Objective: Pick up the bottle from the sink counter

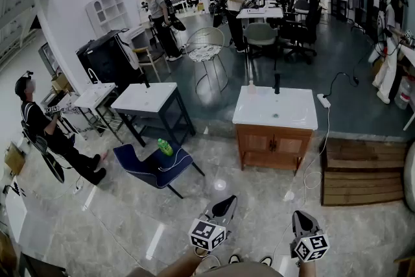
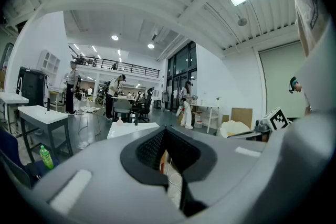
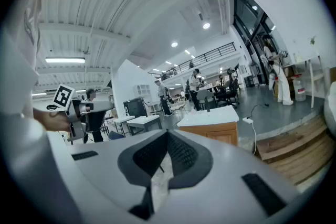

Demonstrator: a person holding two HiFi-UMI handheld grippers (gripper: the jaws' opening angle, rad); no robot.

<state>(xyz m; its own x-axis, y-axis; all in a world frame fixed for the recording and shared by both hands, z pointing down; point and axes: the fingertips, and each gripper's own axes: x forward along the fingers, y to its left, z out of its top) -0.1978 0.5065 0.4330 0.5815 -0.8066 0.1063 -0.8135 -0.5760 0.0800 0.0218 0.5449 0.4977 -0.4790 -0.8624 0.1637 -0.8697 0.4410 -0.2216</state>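
The sink counter (image 1: 275,108) is a white basin top on a wooden cabinet, a few steps ahead of me. A small pale bottle (image 1: 251,84) stands at its back left corner, next to a black faucet (image 1: 277,82). In the left gripper view the bottle (image 2: 119,121) is tiny on the white top (image 2: 131,129). My left gripper (image 1: 226,205) is low and near me, shut and empty. To its right my right gripper (image 1: 299,218) is also shut and empty. The right gripper view shows the counter (image 3: 210,119) ahead. Both grippers are far from the bottle.
A blue chair (image 1: 154,166) with a green bottle (image 1: 165,147) on it stands left of the counter. Behind it is a white table (image 1: 144,99). Wooden steps (image 1: 360,173) lie to the right, and a white cable (image 1: 321,139) hangs from a power strip. Several people stand around.
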